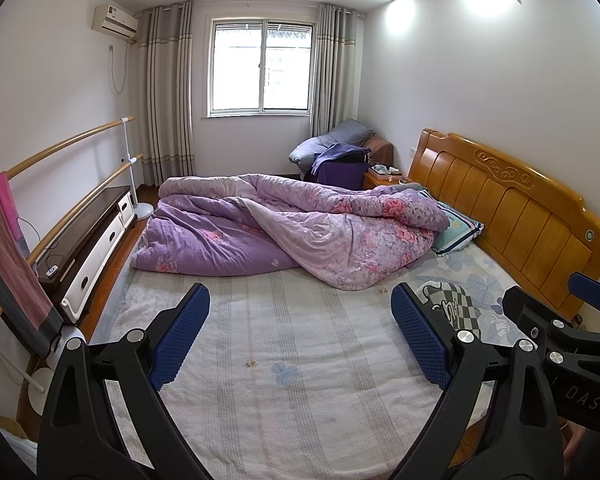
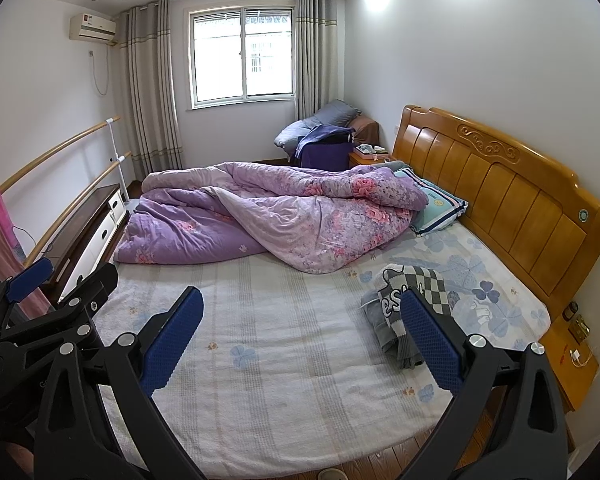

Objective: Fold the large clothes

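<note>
A folded grey garment with a black-and-white checkered pattern (image 2: 414, 300) lies on the bed (image 2: 284, 344) near the headboard side; it also shows in the left wrist view (image 1: 458, 306), partly behind my fingers. My left gripper (image 1: 300, 336) is open and empty, held above the bed's near part. My right gripper (image 2: 300, 340) is open and empty, its right finger (image 2: 432, 344) in front of the garment. The right gripper shows at the right edge of the left wrist view (image 1: 572, 340).
A rumpled purple floral quilt (image 1: 292, 228) covers the far half of the bed, with a pillow (image 1: 458, 230) by the wooden headboard (image 1: 512, 208). A low TV cabinet (image 1: 88, 248) and wooden rails (image 1: 72, 176) stand at left. A nightstand (image 2: 568, 356) stands at right.
</note>
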A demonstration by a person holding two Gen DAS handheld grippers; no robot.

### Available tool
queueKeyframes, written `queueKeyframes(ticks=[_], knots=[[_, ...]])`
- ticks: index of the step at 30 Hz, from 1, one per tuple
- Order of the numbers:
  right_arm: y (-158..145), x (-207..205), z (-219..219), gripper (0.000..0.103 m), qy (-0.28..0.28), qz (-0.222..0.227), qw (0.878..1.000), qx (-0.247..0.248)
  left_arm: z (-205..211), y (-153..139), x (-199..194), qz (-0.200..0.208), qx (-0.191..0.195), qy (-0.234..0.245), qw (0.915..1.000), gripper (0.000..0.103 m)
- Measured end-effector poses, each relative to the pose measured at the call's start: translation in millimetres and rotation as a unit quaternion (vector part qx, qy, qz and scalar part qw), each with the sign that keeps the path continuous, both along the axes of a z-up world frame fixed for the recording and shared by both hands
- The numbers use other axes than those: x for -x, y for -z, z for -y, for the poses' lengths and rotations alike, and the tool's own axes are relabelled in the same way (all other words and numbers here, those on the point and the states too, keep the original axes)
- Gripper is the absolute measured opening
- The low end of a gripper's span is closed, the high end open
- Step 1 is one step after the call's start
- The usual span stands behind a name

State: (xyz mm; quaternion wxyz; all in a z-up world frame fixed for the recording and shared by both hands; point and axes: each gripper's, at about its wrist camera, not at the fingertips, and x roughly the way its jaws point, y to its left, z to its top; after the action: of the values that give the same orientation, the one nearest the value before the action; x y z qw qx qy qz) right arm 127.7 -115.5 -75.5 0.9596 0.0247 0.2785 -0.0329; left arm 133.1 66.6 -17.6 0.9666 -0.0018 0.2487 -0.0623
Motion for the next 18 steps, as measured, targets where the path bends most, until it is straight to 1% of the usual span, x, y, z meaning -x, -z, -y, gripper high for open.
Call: queueKeyframes(ticks=[9, 15, 18], knots=[[0.1, 1.0, -0.4, 0.095, 0.000, 0.001, 1.000, 0.001, -0.6, -0.5, -0.4, 0.001, 0.000, 0.000, 1.0000, 0.093], [1.8, 4.3, -10.1, 0.095, -0.001, 0.004, 1.000, 0.005, -2.9, 1.6, 0.9, 0.006, 0.005, 0.002, 1.0000, 0.093], [4.1, 3.4, -16.0, 0.095, -0.002, 0.002, 1.000, 0.007, -4.1, 2.8, 0.7, 0.001, 0.007, 0.001, 1.0000, 0.093]])
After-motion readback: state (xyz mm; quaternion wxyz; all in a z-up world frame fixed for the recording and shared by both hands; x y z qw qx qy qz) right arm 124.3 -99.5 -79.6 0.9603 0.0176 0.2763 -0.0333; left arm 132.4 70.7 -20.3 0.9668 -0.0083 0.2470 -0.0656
